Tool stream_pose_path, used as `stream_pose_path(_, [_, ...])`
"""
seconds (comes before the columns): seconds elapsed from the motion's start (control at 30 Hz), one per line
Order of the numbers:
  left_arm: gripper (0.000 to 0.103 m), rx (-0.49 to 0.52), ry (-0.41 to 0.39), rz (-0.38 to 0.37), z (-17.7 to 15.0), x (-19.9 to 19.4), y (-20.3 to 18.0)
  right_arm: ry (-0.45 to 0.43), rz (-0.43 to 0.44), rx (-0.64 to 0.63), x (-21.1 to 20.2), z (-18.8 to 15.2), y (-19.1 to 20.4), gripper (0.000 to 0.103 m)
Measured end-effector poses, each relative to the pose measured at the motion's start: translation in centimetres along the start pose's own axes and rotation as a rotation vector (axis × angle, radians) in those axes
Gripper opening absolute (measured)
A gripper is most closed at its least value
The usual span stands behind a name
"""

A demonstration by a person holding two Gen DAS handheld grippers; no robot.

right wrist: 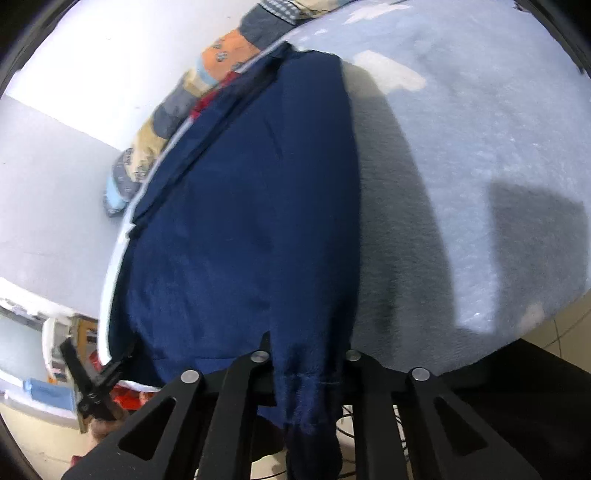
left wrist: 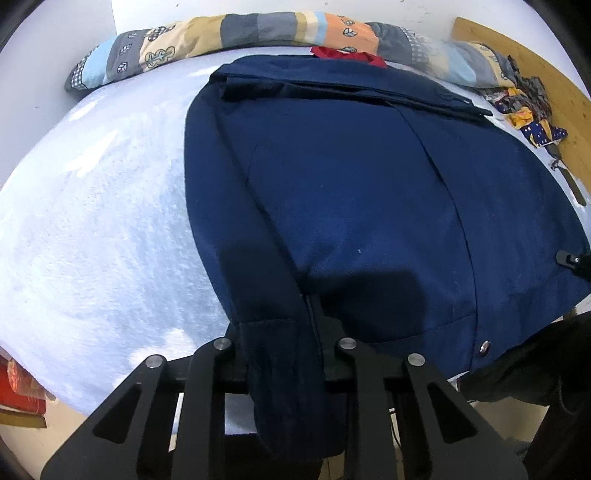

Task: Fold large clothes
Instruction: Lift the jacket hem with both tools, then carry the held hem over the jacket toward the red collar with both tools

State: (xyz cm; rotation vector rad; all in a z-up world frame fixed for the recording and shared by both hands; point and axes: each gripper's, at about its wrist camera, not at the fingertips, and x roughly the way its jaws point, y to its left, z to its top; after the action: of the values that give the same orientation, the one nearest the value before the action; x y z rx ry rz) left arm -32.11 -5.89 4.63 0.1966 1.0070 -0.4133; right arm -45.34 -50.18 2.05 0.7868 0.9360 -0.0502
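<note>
Both grippers: left gripper (left wrist: 284, 354) and right gripper (right wrist: 306, 363) clench jacket (left wrist: 351, 192) cuffs.
Tip: we keep cuffs level over the bed (left wrist: 103, 229).

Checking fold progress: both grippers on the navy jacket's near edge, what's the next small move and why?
Probably lift both together and carry the hem toward the collar end. The left gripper and right gripper each pinch the navy jacket, which lies flat on the pale blanket.

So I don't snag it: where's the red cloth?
In the left wrist view, the red cloth peeks out at the navy garment's far edge, against the patchwork quilt.
</note>
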Motion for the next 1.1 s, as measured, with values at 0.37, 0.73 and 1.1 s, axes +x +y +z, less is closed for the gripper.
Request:
stream_pose_path(0.37, [0.018, -0.085, -0.119, -0.087, -0.3, -5.7, 1.6, -0.084, 0.16, -0.002, -6.0, -1.2, 1.9, 0.008])
stream_pose_path(0.73, [0.018, -0.201, -0.271, -0.177, 4.8, -13.1, 3.9, -0.172, 0.293, -0.018, -12.1, 1.5, 5.8, 0.008])
stream_pose_path(1.1, [0.018, -0.258, -0.338, -0.232, 8.8, -15.5, 5.0, -0.239, 0.383, 0.007, -15.2, 6.7, 9.3, 0.008])
